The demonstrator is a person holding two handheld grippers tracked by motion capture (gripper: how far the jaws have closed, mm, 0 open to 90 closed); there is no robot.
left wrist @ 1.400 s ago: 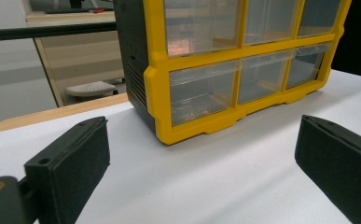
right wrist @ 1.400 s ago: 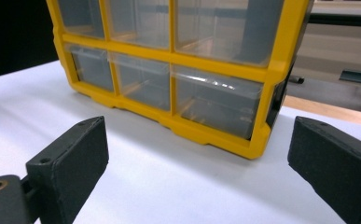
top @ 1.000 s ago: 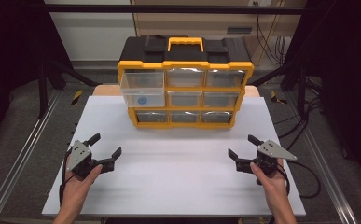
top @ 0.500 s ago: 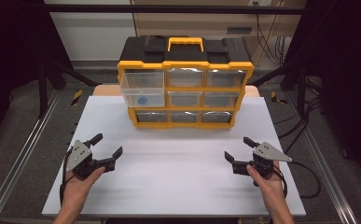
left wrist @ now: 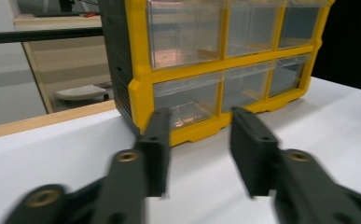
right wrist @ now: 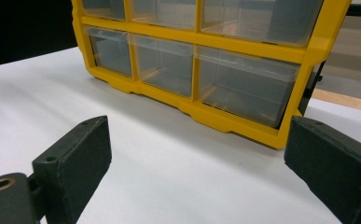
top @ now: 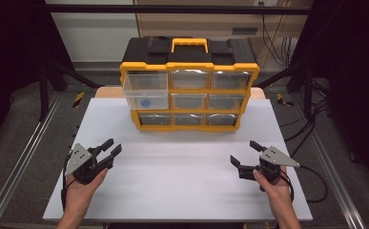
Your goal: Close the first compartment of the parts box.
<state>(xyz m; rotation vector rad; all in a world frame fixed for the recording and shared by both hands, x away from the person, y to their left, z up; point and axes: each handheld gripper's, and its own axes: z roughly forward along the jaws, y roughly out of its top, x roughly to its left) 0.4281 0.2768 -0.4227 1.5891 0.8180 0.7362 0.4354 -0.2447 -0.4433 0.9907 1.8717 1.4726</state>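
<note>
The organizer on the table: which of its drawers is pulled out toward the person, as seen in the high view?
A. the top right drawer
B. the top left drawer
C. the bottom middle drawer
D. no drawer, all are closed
B: in the high view the top left drawer sticks out past the yellow frame of the organizer, while the other drawers sit flush in it.
</note>
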